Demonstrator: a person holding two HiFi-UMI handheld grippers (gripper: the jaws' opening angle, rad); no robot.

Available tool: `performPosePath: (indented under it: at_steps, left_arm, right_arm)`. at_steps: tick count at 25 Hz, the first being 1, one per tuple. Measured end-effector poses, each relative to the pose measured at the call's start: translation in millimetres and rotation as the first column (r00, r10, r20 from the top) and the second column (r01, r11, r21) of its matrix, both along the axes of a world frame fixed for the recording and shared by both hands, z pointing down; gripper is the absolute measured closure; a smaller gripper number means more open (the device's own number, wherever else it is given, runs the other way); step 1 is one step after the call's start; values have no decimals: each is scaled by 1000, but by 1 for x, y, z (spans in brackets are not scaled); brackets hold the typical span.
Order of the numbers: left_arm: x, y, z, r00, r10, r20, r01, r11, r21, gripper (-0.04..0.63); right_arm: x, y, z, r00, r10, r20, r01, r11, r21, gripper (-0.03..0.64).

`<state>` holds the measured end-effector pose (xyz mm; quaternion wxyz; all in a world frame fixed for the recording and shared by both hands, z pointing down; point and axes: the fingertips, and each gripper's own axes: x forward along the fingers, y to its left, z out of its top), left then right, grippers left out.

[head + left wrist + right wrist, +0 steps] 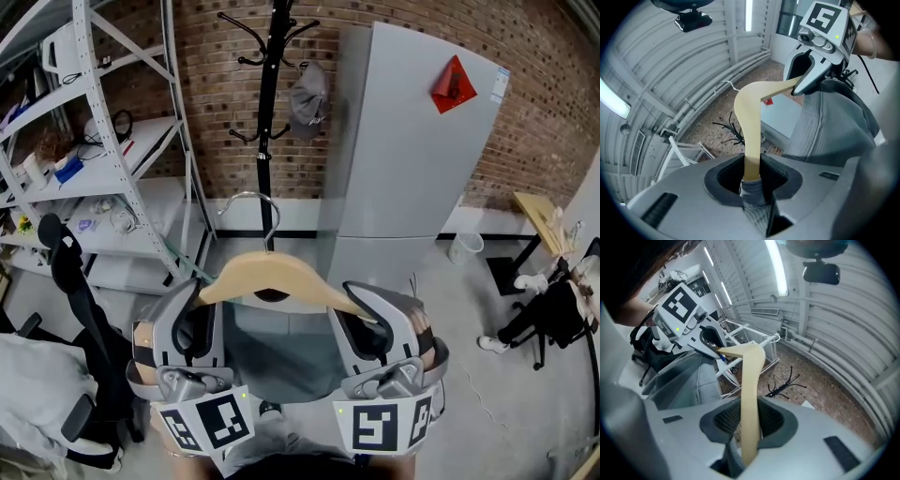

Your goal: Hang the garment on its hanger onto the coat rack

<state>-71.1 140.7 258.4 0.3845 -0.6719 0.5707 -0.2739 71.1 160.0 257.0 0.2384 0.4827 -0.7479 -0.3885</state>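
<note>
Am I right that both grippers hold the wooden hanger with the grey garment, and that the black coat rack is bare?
Not bare: the head view shows a grey cap hanging on the coat rack. The left gripper and right gripper do hold the wooden hanger with the grey garment.

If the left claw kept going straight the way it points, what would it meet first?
The left claw is shut on the wooden hanger, which runs along that line. Past it, probably the coat rack, before the brick wall; depth is unclear.
</note>
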Motion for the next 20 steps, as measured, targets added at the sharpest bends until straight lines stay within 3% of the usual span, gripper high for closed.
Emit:
performPosePath:
  at_steps: [11,20]
  left_arm:
    - [-43,-88,-10,999,41,-26,-40,999,19,492]
    - [-67,-137,-2,996,84,-14,-84,996,-14,492]
  right_arm:
    - [-45,-81,-9,1000,26,-15,-25,999,25,515]
    - [-70,-125,-1,996,81,-37,-81,997,5,515]
